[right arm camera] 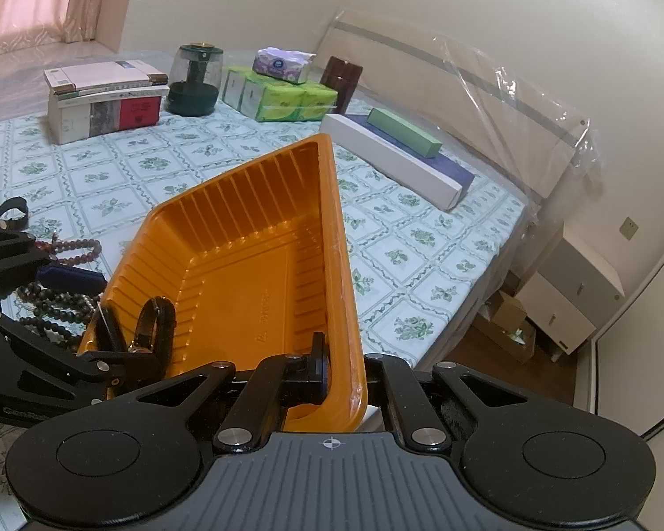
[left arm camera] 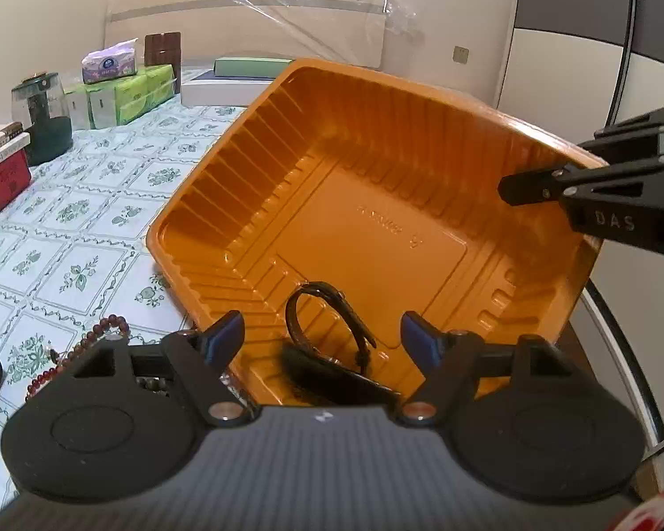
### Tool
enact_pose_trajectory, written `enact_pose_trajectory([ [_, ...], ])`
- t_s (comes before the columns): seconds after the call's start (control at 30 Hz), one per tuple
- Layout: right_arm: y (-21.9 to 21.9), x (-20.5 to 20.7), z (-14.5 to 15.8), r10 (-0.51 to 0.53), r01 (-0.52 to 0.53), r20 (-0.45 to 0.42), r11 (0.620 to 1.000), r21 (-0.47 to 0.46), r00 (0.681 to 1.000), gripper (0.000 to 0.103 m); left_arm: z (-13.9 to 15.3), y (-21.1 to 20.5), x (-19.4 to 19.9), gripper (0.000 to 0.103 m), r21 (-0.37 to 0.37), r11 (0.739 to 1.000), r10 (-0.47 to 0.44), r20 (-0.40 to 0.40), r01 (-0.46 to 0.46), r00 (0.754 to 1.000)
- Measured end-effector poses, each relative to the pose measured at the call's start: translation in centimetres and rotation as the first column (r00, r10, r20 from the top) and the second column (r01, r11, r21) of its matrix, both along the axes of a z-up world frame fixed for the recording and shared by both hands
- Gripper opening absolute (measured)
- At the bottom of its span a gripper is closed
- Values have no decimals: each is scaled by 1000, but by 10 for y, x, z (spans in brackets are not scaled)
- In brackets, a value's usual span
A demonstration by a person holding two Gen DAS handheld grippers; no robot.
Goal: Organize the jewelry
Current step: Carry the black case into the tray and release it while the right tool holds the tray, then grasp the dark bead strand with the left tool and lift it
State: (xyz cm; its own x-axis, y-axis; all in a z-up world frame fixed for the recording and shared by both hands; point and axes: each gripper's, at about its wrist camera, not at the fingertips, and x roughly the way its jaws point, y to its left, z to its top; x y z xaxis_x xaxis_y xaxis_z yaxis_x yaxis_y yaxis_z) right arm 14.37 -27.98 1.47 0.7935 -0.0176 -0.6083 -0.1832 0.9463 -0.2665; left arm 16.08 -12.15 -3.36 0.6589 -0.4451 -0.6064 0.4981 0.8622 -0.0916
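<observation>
Jewelry here means a black strap watch [left arm camera: 332, 345] lying inside the ribbed orange plastic tray [left arm camera: 376, 230] near its closest wall, plus a dark red bead bracelet [left arm camera: 79, 349] and a string of dark beads [right arm camera: 53, 305] on the leaf-patterned bedspread [left arm camera: 88, 230] just outside the tray's left wall. The tray sits tilted, its right rim pinched by the right gripper [right arm camera: 321, 369], whose jaws are clenched on the thin wall. The left gripper [left arm camera: 323, 336] hangs over the watch with its jaws spread apart, pressing on nothing; the watch seems already released into the tray.

To do this step well, I judge the right hand should keep its pinch steady so the tray does not tip and slide the watch. The left gripper should lift clear of the tray's near wall before swinging out to the beads beside it, then come down along the strand and close on a bunched part, since loose beads may slip from the pads.
</observation>
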Motion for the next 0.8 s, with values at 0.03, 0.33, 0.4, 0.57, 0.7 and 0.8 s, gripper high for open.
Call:
enact_pose_trajectory([
  [0.03,0,0,0,0,0,0,1000,1,1000,5,1,1,-1,78,-3,1000,3,1,-3,1000],
  [0.33,-2,0,-1,0,0,1,1000,3,1000,5,6,38,-39,78,-5,995,96,10,-96,995],
  [0.4,-2,0,-1,0,0,0,1000,3,1000,5,3,51,-49,78,12,990,137,7,-137,991],
  [0.57,-2,-1,-1,-4,4,-3,1000,3,1000,5,-6,89,-67,78,42,966,255,-19,-254,967],
  [0.7,-3,0,0,-9,9,-8,1000,14,1000,5,-12,103,-65,76,57,954,297,-35,-295,954],
  [0.8,-3,1,0,-10,10,-11,1000,15,1000,5,-15,104,-59,67,63,954,296,-35,-294,954],
])
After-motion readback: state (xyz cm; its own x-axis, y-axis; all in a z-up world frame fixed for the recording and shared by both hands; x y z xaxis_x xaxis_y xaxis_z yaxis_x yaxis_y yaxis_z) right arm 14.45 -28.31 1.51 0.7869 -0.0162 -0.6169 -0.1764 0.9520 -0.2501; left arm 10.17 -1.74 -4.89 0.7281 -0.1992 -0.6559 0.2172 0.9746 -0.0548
